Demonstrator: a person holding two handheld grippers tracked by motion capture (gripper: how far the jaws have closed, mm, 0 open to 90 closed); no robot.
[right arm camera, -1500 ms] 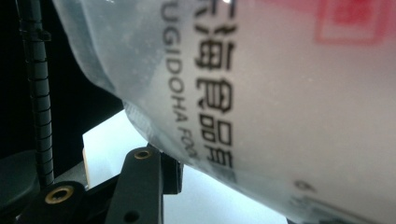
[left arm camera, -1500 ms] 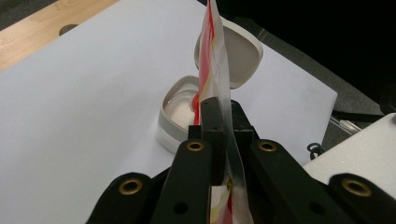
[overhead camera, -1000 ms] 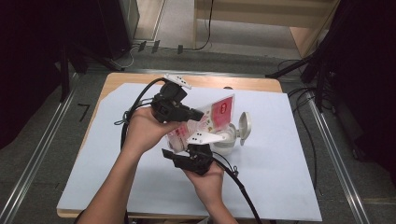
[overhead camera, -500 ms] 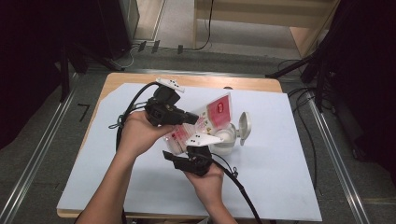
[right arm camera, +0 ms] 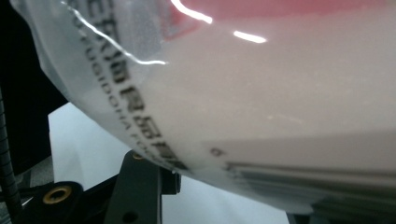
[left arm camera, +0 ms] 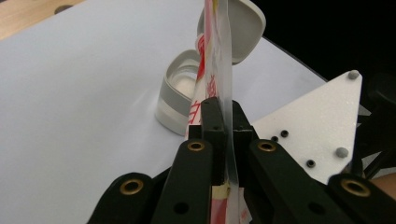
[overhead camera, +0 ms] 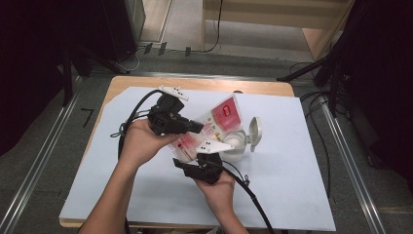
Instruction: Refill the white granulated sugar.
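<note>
I'm holding a red-and-white plastic pouch point(overhead camera: 214, 127) mid-frame in the high view, tilted over an open grey container point(overhead camera: 237, 145) with its flip lid point(overhead camera: 254, 133) up, sitting on the white surface point(overhead camera: 302, 161) right of centre. Left gripper point(left arm camera: 223, 122) is clamping its jaws shut on the pouch's thin edge; in the left gripper view the pouch is running up between them, with the container just behind. Right gripper point(overhead camera: 207, 158) is gripping the pouch's bulging lower part, jaws partway closed around it; the film is pressing close against the right gripper view. Step looks like pouring or emptying the pouch into the container. Next I'm judging it needs the mouth lined up over the opening, then more tilt, without spilling.
</note>
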